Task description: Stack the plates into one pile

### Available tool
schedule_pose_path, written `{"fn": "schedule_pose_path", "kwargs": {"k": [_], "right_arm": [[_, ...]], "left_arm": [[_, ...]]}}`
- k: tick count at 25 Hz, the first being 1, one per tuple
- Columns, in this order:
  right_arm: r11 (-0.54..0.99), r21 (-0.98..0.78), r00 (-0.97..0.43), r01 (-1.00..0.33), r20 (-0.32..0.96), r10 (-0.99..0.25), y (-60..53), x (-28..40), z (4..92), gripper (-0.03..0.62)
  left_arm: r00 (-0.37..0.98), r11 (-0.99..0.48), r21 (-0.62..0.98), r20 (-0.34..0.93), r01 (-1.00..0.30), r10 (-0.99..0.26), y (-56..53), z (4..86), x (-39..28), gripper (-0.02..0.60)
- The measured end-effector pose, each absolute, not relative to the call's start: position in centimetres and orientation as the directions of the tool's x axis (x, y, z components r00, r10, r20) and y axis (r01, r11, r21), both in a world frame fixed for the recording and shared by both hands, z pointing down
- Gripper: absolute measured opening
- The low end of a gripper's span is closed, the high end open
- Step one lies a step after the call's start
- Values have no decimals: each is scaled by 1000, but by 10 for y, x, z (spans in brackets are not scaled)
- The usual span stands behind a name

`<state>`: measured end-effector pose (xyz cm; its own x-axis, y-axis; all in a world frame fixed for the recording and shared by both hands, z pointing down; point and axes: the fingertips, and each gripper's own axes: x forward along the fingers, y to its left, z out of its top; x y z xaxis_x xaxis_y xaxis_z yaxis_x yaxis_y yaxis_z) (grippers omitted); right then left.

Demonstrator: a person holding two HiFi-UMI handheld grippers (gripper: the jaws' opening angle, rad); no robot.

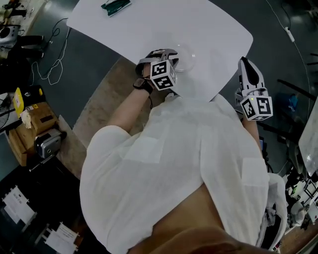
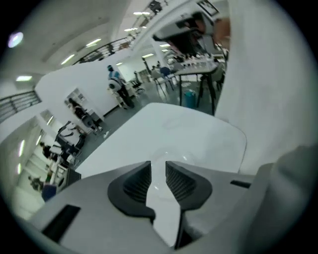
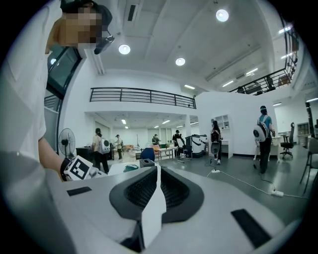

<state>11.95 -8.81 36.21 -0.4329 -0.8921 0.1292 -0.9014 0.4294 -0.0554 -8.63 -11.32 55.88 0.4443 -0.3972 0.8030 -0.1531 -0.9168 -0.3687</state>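
clear round plate [image 1: 185, 58] on smooth white round-cornered table [image 1: 149, 30]

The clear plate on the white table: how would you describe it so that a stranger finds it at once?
Find the white table with rounded corners. Near its close edge, just past the left claw, lies the clear plate. It is round and see-through, unlike the dark green object at the far edge.
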Motion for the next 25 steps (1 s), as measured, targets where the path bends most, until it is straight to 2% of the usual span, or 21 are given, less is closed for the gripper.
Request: {"fn": "schedule_pose_path", "kwargs": {"k": [3, 6, 11, 16, 25], "right_arm": [[405, -46, -407, -913, 114, -906, -92, 123, 353, 32], [388, -35, -390, -921, 100, -915, -93, 130, 348, 32], [348, -31, -349, -937, 76, -934, -100, 141, 341, 32], [323, 14, -323, -946, 39, -946, -100, 137, 326, 31], [271, 84, -273, -959, -13, -962, -106, 151, 291, 28]], "left_arm": [[554, -878, -287, 689, -382, -467, -135, 520, -100, 95], [654, -814, -224, 501, -535, -568, -155, 476, -112, 92], [665, -681, -33, 186, -732, -724, -188, 412, -153, 81], [594, -590, 72, 38, -804, -804, -193, 380, -201, 81], [576, -576, 25, -7, -817, -817, -195, 342, -215, 60]]}}
